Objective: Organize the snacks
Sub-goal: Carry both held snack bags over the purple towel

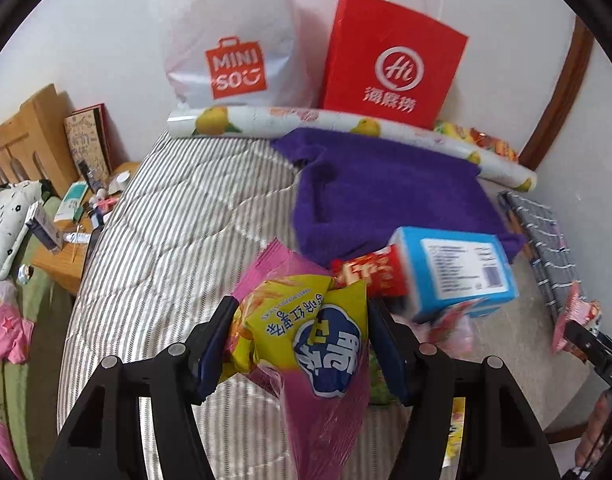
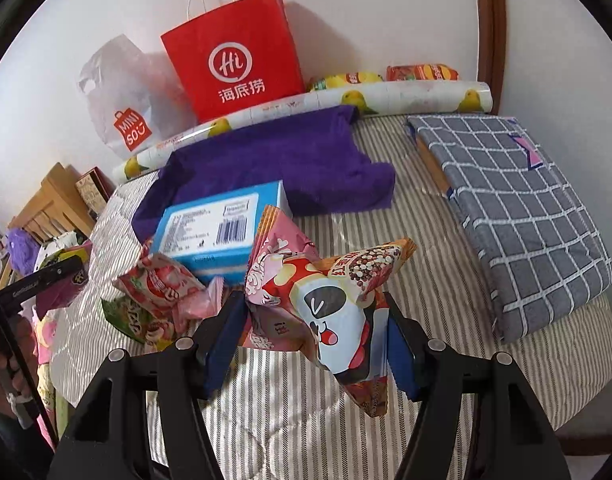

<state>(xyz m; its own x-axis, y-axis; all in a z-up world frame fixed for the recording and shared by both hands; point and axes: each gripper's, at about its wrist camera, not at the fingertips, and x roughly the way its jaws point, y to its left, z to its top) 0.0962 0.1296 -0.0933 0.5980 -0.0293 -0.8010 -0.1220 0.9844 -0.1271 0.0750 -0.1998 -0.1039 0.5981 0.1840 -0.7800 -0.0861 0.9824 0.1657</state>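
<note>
Blue-padded hand-held grippers, two, each clamped on one snack bag: left [image 1: 298, 344] yellow-and-magenta [image 1: 306, 340], right [image 2: 313, 344] pink [image 2: 325, 312].

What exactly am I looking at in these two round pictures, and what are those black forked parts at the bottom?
No robot here: a person holds a handheld gripper in each hand, and each carries a wide-angle camera looking along its jaws, hence two round pictures. The black forks are those jaws. The left gripper is clamped on a yellow and magenta snack bag; the right gripper is clamped on a pink panda snack bag. Below lies a striped quilt with a blue box, a purple towel, more snack packets, a folded grey checked cloth, and a red paper bag against the wall.
</note>
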